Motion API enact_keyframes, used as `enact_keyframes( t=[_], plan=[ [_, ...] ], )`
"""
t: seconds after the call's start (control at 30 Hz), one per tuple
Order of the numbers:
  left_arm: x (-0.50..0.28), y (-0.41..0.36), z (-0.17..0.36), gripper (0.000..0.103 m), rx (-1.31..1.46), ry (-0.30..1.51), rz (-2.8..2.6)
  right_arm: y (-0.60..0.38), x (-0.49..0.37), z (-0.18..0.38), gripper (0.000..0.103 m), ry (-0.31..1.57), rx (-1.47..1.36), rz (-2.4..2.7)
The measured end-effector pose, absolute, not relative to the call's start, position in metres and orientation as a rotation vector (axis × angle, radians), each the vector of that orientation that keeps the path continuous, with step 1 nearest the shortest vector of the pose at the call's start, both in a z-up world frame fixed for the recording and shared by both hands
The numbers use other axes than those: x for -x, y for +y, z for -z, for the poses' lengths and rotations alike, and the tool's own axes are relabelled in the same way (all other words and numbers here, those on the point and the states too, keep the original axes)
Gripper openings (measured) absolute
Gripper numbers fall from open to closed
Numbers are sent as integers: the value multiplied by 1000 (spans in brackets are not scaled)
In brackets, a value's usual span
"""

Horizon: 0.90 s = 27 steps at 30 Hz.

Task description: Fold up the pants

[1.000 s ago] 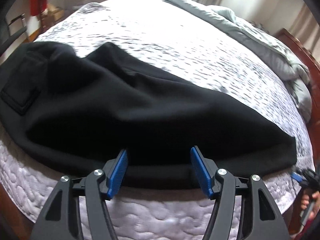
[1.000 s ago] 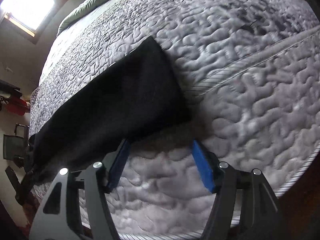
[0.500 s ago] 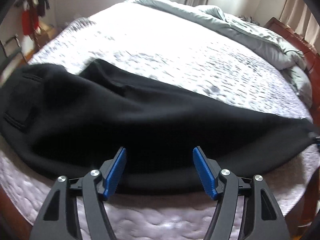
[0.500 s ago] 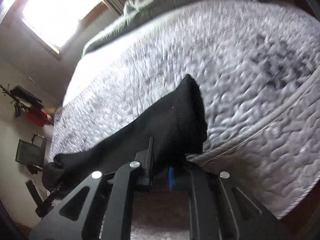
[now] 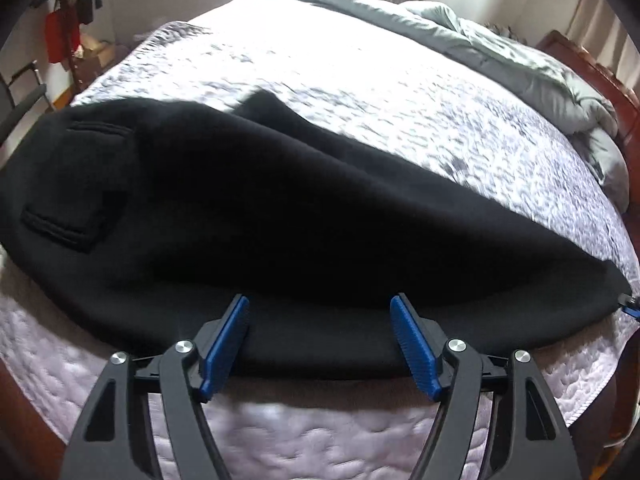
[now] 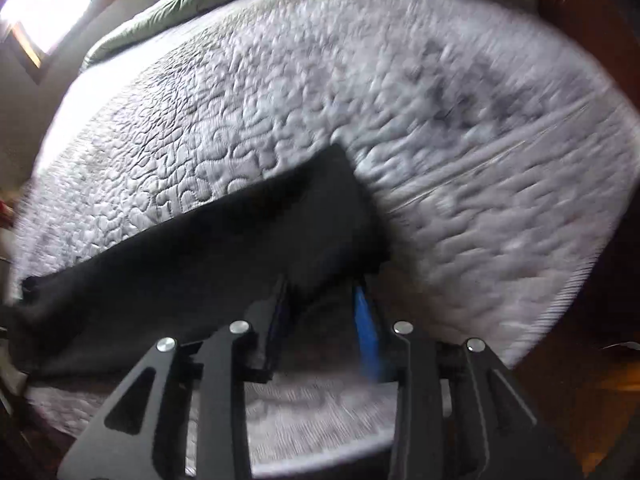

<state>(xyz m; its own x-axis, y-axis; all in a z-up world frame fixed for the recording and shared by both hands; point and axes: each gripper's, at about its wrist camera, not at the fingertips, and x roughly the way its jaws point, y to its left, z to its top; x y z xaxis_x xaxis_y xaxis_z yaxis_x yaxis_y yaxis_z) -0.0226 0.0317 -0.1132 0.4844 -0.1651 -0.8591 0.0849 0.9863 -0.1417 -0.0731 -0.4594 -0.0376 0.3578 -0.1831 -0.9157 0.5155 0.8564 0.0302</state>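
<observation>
Black pants (image 5: 280, 208) lie lengthwise along the near edge of a quilted mattress (image 5: 360, 92), waist and back pocket (image 5: 76, 184) to the left. My left gripper (image 5: 319, 300) hovers over the pants' near edge. Its jaws are opening and its blue pads stand wide apart and grip nothing. In the right wrist view the leg end of the pants (image 6: 240, 240) lies on the mattress (image 6: 320, 100). My right gripper (image 6: 320, 286) sits at the hem, jaws opening. Cloth lies between the pads, which no longer pinch it; the view is blurred.
A crumpled grey duvet (image 5: 500, 52) is piled along the far side of the bed. A wooden bed frame (image 5: 580, 52) runs on the right. A chair (image 5: 20, 96) and hanging red clothes (image 5: 60, 36) stand at the left wall. Wooden floor (image 6: 600, 380) shows past the mattress corner.
The right gripper shut on the leg end and raised it, then its jaws parted and the hem lies flat on the mattress again. The left gripper's jaws widened a little.
</observation>
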Motion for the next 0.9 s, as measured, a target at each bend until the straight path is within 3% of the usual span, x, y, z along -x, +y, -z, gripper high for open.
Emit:
enact_keyframes(
  t=[0.17, 0.27, 0.5, 0.7, 0.9],
  plan=[
    [14, 64, 95, 75, 59, 1040, 138, -398, 63, -11, 43, 1066, -105, 414],
    [6, 80, 92, 76, 40, 1031, 111, -347, 40, -26, 50, 1026, -117, 203],
    [-1, 118, 105, 76, 114, 1059, 81, -216, -30, 41, 50, 1186, -94, -226],
    [-2, 120, 125, 79, 99, 1097, 106, -190, -51, 104, 48, 1322, -85, -199],
    [0, 120, 115, 83, 97, 1084, 144, -182, -56, 70, 47, 1290, -47, -255]
  ],
)
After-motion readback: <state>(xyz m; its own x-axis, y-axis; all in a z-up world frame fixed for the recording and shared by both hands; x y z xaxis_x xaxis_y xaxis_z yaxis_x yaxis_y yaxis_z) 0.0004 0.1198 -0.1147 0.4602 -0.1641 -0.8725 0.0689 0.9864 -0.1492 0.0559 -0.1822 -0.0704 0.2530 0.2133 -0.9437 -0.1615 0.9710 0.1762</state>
